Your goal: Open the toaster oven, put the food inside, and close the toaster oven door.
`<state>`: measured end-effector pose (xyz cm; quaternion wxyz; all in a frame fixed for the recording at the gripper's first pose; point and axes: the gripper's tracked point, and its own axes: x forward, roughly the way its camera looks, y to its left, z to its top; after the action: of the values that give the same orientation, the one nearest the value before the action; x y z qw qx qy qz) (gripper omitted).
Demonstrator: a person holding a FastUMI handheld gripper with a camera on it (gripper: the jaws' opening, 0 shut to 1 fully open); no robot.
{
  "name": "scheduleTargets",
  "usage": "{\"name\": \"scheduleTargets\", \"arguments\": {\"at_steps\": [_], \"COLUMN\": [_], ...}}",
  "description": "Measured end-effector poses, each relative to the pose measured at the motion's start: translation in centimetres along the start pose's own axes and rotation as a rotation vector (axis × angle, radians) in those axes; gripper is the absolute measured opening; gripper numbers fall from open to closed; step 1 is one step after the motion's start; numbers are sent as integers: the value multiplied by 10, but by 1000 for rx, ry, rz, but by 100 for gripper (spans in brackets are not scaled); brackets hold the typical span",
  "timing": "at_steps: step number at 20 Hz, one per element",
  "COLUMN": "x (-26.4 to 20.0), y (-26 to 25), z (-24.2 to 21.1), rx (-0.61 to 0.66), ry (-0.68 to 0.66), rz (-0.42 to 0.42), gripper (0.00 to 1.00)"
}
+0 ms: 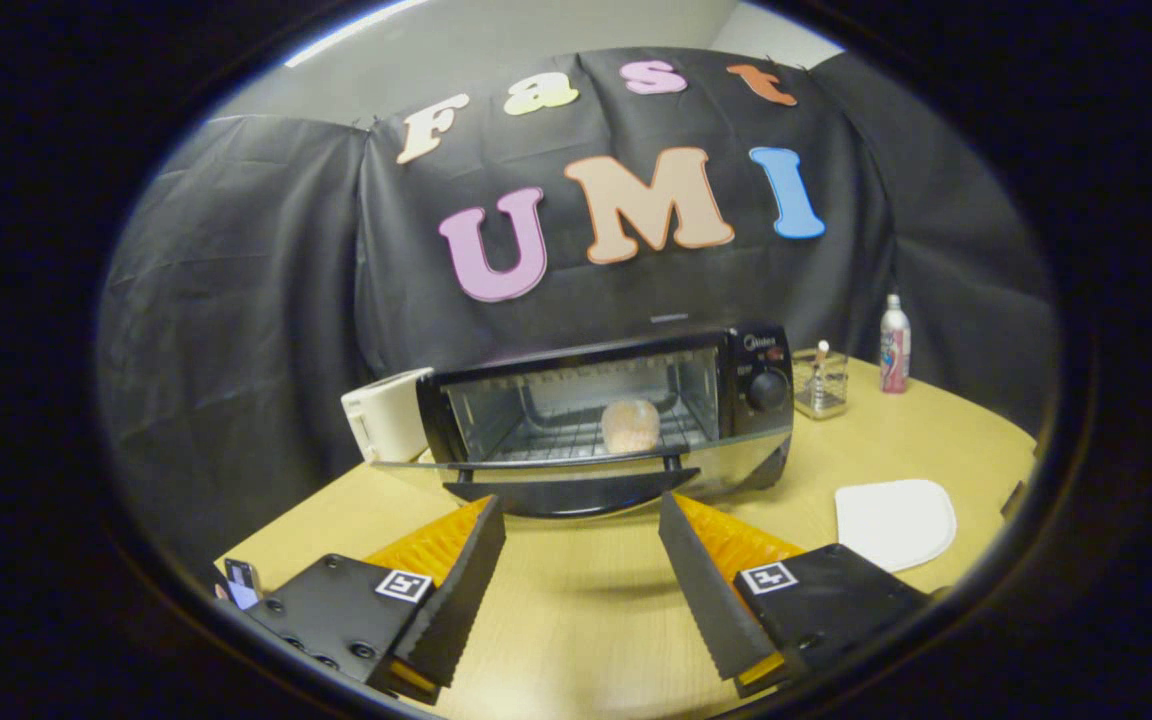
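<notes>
Brand: you can read "Midea" on the control panel of the black toaster oven with the glass door.
Markers: each gripper finger mount carries a square black-and-white coded tag.
Bottle label: the white-and-red bottle bears print too small to read.

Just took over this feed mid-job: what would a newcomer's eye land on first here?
The toaster oven sits straight ahead on the wooden table, door dropped open, with the food on its rack. The gripper hangs open and empty just short of that door. A white plate lies beyond the right finger.
</notes>
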<state>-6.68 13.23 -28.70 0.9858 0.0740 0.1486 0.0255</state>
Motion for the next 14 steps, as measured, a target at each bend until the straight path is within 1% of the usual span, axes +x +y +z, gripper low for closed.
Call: {"name": "scheduleTargets", "arguments": {"at_steps": [3,5,9,14], "x": [13,25,51,77], "y": [4,3,7,-1], "z": [27,31,22,13], "rx": [-24,-45,-51,-51], "ry": [-57,-62,-13,14], "rz": [-5,-11,-7,-38], "gripper": [97,97,97,97]}}
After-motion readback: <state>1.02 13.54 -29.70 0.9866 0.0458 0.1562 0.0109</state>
